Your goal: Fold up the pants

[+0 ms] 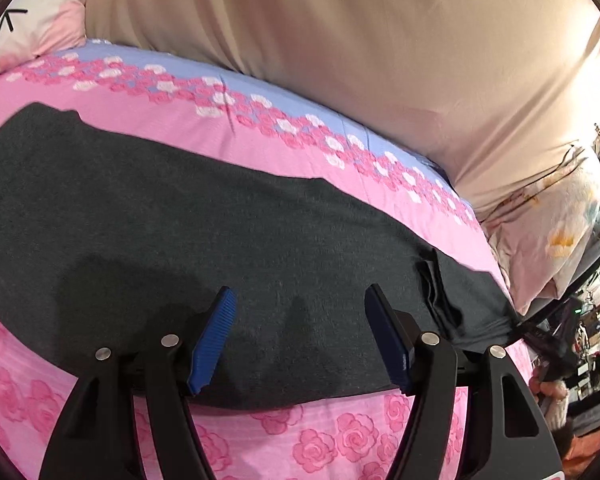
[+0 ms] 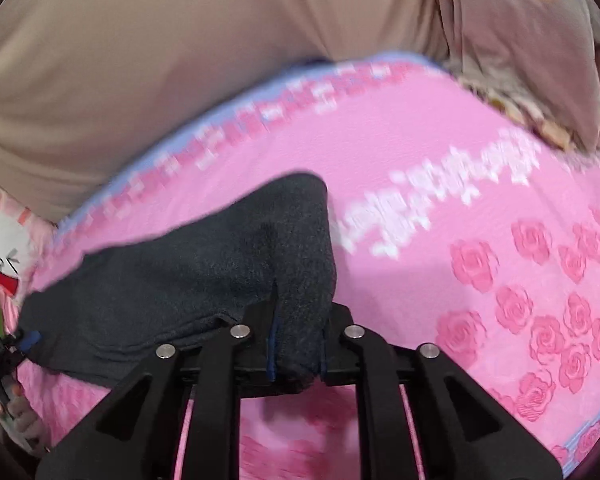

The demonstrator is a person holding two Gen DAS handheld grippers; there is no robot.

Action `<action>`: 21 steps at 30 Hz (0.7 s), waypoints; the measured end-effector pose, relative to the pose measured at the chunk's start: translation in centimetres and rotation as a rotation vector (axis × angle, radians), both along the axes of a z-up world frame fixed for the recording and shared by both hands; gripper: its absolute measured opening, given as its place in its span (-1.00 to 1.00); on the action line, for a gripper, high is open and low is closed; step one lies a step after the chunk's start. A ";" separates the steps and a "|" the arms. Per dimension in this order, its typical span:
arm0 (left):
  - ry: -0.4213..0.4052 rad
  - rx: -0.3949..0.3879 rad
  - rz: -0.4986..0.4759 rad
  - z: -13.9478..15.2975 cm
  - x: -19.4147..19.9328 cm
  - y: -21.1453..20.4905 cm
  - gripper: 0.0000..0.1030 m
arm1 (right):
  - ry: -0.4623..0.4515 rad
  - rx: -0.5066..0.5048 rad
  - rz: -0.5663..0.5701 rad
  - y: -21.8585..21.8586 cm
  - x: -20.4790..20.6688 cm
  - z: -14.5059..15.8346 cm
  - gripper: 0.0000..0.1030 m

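Note:
Dark grey pants (image 1: 204,240) lie flat and long across a pink rose-print bed cover (image 1: 340,440). My left gripper (image 1: 300,304) is open, its blue-padded fingers (image 1: 216,340) hovering just above the middle of the pants, holding nothing. In the right wrist view, my right gripper (image 2: 296,340) is shut on one end of the pants (image 2: 228,264), and the cloth bunches between the jaws and is lifted off the cover (image 2: 440,200). The right gripper also shows at the right end of the pants in the left wrist view (image 1: 540,336).
A large beige pillow (image 1: 360,48) lies along the far side of the bed. A floral cushion (image 1: 552,232) sits at the right end, and a cartoon-print pillow (image 2: 4,256) at the other. Room clutter shows past the bed edge (image 1: 592,340).

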State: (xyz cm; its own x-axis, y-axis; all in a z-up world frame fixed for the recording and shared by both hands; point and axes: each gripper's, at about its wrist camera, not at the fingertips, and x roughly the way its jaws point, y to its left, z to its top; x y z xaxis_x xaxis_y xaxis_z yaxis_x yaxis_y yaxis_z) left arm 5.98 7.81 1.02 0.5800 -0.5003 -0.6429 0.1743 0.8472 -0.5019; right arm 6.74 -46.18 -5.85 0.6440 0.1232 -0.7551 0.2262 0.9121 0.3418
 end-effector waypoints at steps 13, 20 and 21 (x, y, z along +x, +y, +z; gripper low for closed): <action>-0.018 -0.003 0.118 0.9 -1.3 2.9 0.32 | -0.176 -0.277 0.576 22.1 1.2 2.5 0.14; -0.049 0.008 0.175 2.0 -2.6 6.9 0.37 | -0.214 -0.137 0.449 19.1 3.5 5.0 -0.77; -0.055 0.002 0.183 2.1 -2.7 7.6 0.37 | -0.281 -0.109 0.422 18.2 2.9 7.0 -0.77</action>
